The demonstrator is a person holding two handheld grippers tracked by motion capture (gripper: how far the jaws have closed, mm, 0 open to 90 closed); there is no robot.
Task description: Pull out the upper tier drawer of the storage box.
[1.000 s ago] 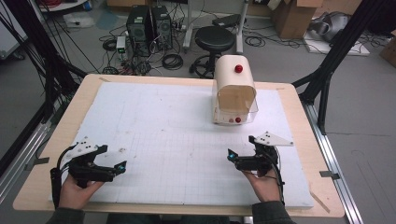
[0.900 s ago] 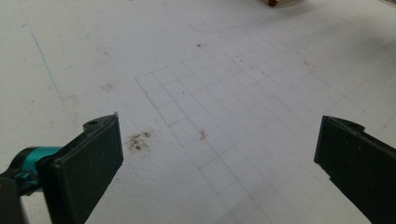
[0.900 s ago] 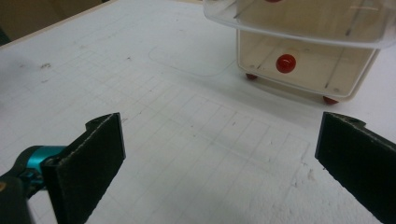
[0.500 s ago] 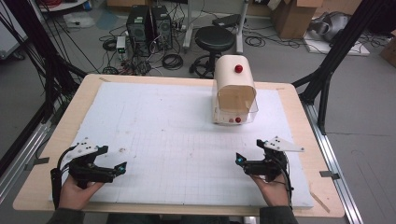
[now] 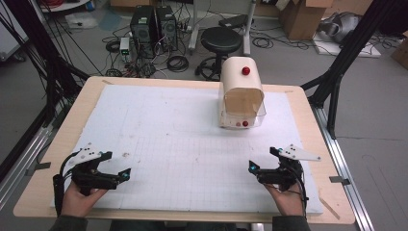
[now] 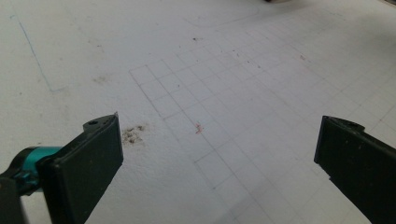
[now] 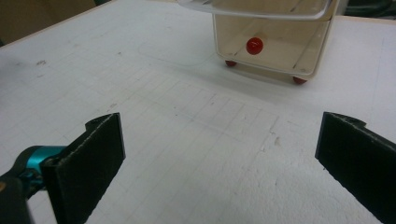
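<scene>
A cream box (image 5: 242, 91) with a rounded top, a red knob on top and a clear front stands at the far right of the white gridded board (image 5: 183, 125). In the right gripper view its clear front (image 7: 285, 39) shows a red knob (image 7: 254, 45) and small red feet. My left gripper (image 5: 117, 164) rests low at the board's near left, open, with nothing between its jaws (image 6: 219, 149). My right gripper (image 5: 262, 159) is at the near right, open and empty (image 7: 219, 149), pointed toward the box, which is well ahead of it.
The board lies on a wooden table (image 5: 308, 115) with bare rims at both sides. A dark smudge (image 6: 133, 134) marks the board just ahead of my left gripper. Beyond the table, a stool (image 5: 220, 41), computer cases (image 5: 154, 24) and cables sit on the floor.
My right gripper has drawn back a little toward the near right edge. The left gripper has hardly moved. Both stay open.
</scene>
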